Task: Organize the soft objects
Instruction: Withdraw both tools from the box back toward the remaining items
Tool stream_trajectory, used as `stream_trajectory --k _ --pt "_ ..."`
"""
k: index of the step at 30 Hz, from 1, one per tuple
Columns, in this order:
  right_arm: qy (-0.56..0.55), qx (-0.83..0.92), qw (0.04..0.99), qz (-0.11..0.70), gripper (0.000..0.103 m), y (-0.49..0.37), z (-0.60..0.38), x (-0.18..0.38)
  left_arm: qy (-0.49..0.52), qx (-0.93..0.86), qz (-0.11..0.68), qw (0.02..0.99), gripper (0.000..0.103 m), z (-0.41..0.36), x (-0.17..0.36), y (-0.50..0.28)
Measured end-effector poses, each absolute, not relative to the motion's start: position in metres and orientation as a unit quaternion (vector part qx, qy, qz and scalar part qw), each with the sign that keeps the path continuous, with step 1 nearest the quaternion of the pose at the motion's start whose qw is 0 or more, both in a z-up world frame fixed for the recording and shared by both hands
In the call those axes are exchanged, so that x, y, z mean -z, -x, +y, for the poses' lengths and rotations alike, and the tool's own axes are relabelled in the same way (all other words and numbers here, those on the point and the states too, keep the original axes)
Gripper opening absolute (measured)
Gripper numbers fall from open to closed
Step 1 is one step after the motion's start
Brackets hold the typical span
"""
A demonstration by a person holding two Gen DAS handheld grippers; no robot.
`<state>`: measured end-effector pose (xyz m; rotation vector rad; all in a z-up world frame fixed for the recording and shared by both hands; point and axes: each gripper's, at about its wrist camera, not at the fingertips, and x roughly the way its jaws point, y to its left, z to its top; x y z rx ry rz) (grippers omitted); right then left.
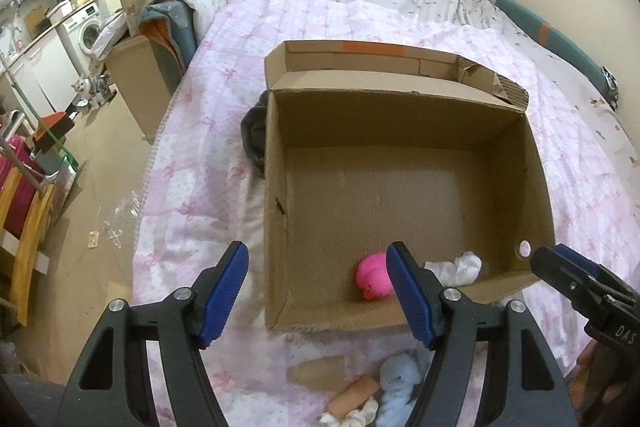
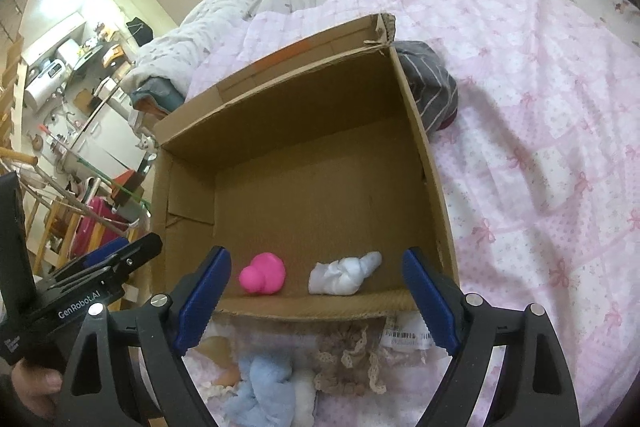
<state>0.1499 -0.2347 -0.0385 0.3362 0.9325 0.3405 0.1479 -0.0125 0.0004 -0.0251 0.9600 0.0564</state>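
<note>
The open brown cardboard box point(image 2: 304, 163) sits on the pink bed cover point(image 2: 540, 147). Inside lie a pink squishy toy point(image 2: 262, 274) and a white rolled cloth point(image 2: 344, 274). The fluffy light-blue cloth point(image 2: 260, 383) lies just outside the box. It looks light and floppy, so pinch its thick middle. The left gripper point(image 1: 318, 297) and the right gripper point(image 2: 316, 301) are both wide open, holding nothing.

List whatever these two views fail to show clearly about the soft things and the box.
- Pink rubber duck in the brown cardboard box: left wrist view, partly behind the left tool finger.
- Light blue fluffy cloth: both views, cut off by the bottom edge and the fingers.
- Grey striped garment: mostly hidden behind the box wall.
- Beige lace piece: right wrist view, blurred under the right tool.
</note>
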Motion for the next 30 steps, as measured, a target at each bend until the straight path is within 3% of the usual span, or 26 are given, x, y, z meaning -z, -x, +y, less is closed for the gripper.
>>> stream_trajectory --k 7,17,30 --pt "-0.203 -0.161 0.856 0.447 0.093 -0.126 -0.238 0.021 0.018 -0.023 0.456 0.889 0.069 -0.001 -0.014 -0.122" --pt "-0.134 -0.171 0.874 0.435 0.093 -0.081 -0.219 0.0 0.031 -0.021 0.448 0.893 0.069 0.014 -0.019 -0.081" --pt "-0.052 -0.079 0.878 0.469 0.093 -0.063 -0.208 0.037 0.047 -0.065 0.466 0.881 0.069 0.04 0.015 -0.063"
